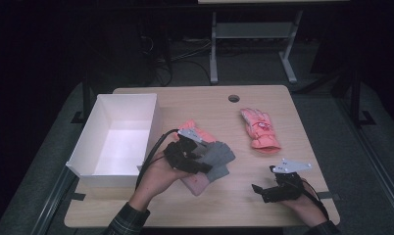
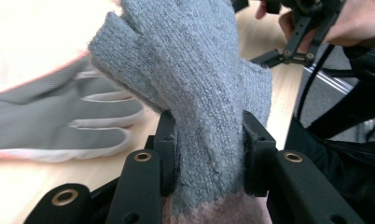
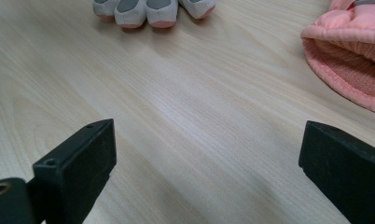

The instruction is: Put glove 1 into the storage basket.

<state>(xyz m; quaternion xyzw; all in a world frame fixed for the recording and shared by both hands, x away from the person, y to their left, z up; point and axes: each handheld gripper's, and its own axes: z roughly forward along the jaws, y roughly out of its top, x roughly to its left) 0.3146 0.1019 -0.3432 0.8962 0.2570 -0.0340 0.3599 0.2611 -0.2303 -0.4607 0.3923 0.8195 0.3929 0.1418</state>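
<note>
A grey knit glove (image 1: 219,155) hangs lifted off the table near its middle, with my left gripper (image 1: 205,164) shut on it. In the left gripper view both black pads pinch the knit glove (image 2: 195,70) just above its pinkish cuff, at my left gripper (image 2: 209,149). Under it lies a grey-and-white work glove (image 2: 59,121) with pink edging (image 1: 197,183). A pink padded glove (image 1: 258,129) rests to the right. My right gripper (image 1: 263,178) sits low at the front right, open (image 3: 206,158), over bare wood.
A white open box (image 1: 87,147) stands at the table's left. Some pink fabric (image 1: 192,128) shows behind the left gripper. The work glove's fingertips (image 3: 148,7) and the pink glove's cuff (image 3: 353,56) lie ahead of the right gripper. A round cable hole (image 1: 233,98) sits near the far edge.
</note>
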